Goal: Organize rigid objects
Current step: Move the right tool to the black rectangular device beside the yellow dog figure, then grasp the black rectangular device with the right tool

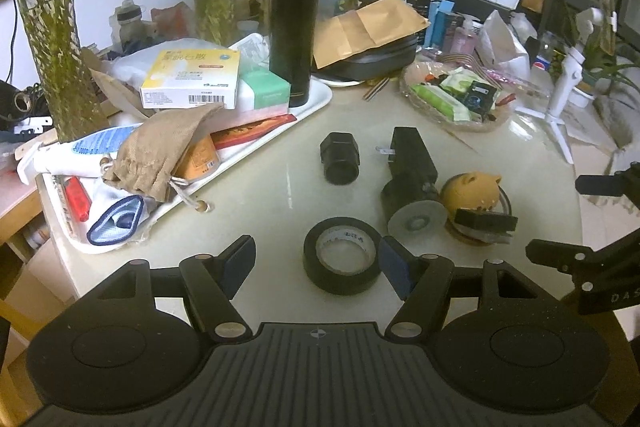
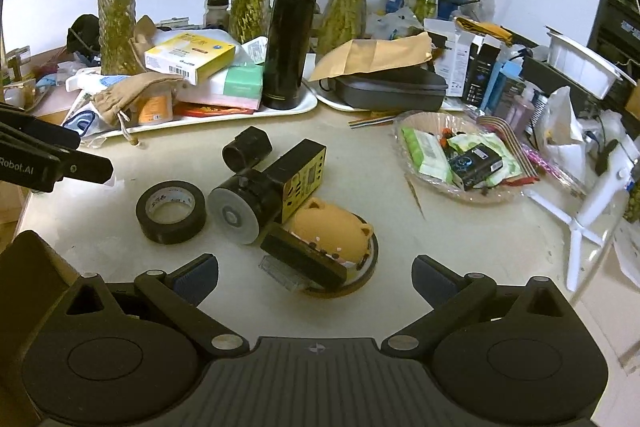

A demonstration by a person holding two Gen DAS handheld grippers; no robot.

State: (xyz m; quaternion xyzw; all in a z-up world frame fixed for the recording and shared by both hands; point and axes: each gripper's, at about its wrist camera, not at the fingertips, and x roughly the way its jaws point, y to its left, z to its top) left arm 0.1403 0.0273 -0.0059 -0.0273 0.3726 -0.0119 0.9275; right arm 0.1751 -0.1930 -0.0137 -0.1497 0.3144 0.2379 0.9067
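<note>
Black tape roll (image 1: 341, 261) sits between parted left fingers (image 1: 394, 265), ungripped.

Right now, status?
Left gripper open, over black tape roll. Right gripper open, empty, near orange pig toy. Nothing blocking.

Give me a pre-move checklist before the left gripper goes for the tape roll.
1. Left gripper open: ok, nothing between its fingers.
2. Tape roll lined up with it: ok in the left wrist view, the roll sits just ahead of the fingertips, nearer the right finger.
3. Tape roll free to lift: ok, it lies flat on the table, apart from the round-faced black device beside it.
4. Right gripper clear of the roll: ok, open and empty, facing the orange toy instead.
5. Fingers wide enough for the roll: cannot tell.
6. Drop-off spot: cannot tell, the white tray is crowded.
</note>
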